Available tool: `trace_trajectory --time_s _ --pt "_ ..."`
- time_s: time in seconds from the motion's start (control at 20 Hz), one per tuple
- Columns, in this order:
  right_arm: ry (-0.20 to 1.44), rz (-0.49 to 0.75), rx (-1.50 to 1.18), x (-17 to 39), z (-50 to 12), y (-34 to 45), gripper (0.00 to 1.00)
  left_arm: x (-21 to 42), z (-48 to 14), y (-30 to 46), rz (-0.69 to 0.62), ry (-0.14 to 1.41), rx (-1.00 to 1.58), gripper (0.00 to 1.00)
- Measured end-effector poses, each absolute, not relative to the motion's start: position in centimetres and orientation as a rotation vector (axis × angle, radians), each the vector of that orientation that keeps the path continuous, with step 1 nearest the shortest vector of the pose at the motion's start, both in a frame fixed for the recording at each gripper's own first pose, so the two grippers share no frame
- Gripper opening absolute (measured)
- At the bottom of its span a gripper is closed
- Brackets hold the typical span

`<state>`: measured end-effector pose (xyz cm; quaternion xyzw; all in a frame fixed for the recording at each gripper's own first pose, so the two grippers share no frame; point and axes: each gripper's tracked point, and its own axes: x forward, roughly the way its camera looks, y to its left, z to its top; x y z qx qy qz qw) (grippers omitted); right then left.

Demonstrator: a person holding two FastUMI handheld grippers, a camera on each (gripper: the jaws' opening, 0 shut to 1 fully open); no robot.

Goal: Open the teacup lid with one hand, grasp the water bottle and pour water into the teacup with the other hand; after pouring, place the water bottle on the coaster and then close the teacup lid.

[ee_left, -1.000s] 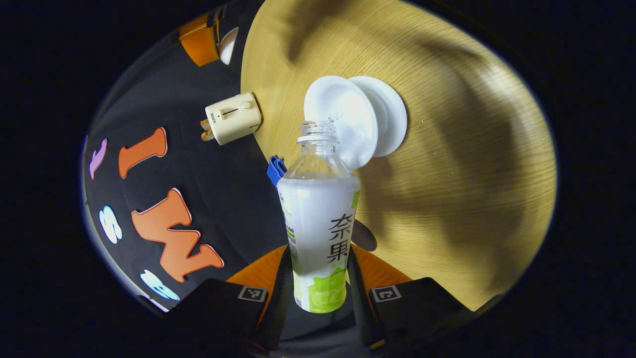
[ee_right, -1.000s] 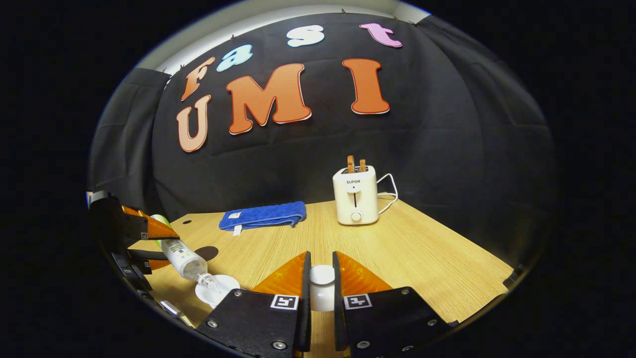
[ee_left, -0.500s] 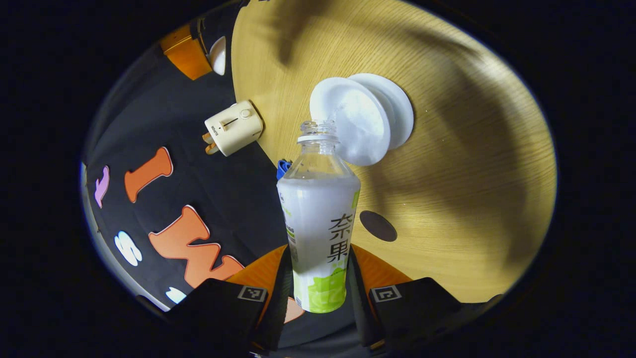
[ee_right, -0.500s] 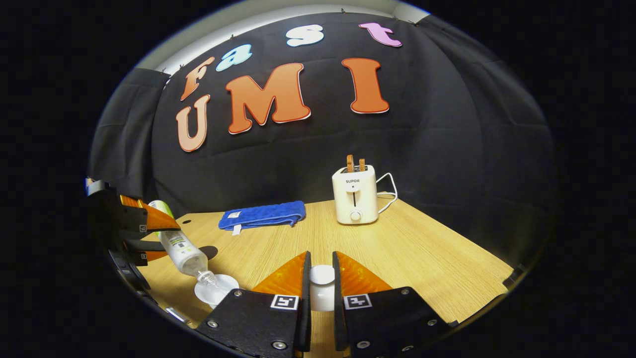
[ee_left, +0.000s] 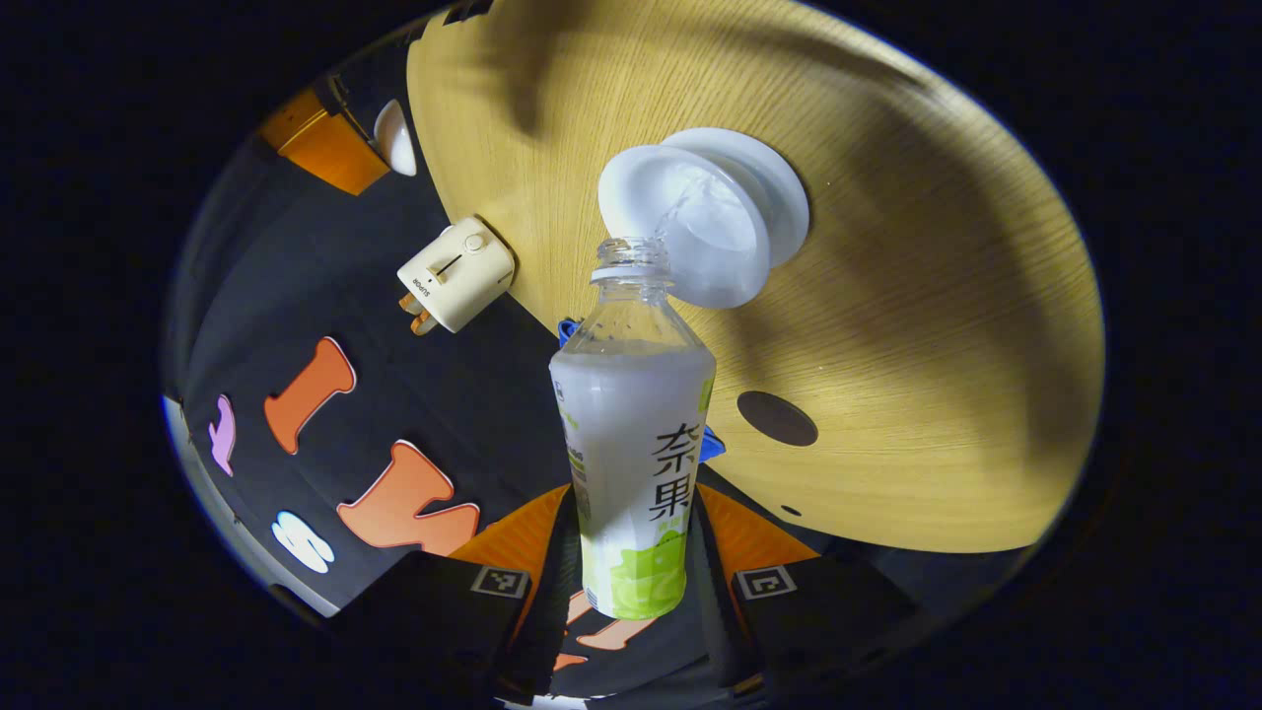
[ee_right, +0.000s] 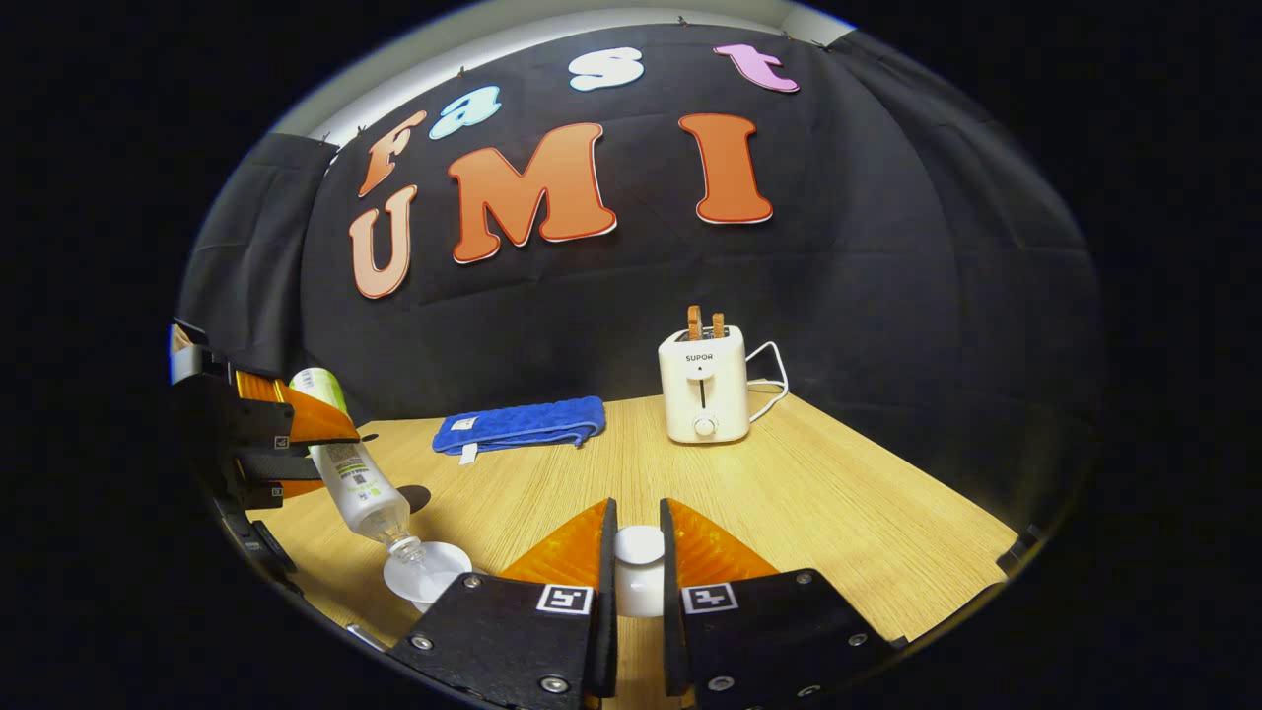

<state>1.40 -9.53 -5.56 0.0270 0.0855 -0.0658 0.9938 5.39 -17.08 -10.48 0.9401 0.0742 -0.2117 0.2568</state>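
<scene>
Left gripper (ee_left: pixel 631 552) clamps the water bottle (ee_left: pixel 633 463) by its lower body, neck tilted down over the open teacup (ee_left: pixel 705 222), long axis slanting toward the table (ee_left: pixel 937 325). Seen from the right gripper view, that gripper (ee_right: pixel 286 434) hangs near the table's left edge. Right gripper (ee_right: pixel 636 572) pinches the teacup lid (ee_right: pixel 639 567), held level above bare wood. Toaster (ee_right: pixel 702 387), blue towel (ee_right: pixel 523 426) and dark coaster (ee_left: pixel 777 418) stand well apart.

In the left gripper view, the water bottle (ee_left: pixel 633 434) hides most of the blue towel (ee_left: pixel 565 328). In the right gripper view, the right gripper's (ee_right: pixel 636 570) fingers cover the sides of the teacup lid (ee_right: pixel 639 568); the water level inside the teacup (ee_right: pixel 426 574) cannot be determined.
</scene>
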Motion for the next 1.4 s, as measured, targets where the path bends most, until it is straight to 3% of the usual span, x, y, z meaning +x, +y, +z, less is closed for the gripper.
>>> trace_trajectory --time_s 0.8,1.05,1.4 --pt "0.189 -0.14 0.054 1.5 -6.0 -10.0 0.18 5.0 -10.9 -17.7 -0.609 0.189 2.618 0.61" --pt "0.191 -0.145 0.058 1.5 -6.1 -10.2 0.18 5.2 -12.2 -17.0 -0.634 0.236 2.459 0.61" --pt "0.194 -0.169 0.075 1.5 -6.4 -11.1 0.19 4.5 -14.8 -14.0 -0.606 0.367 2.009 0.61"
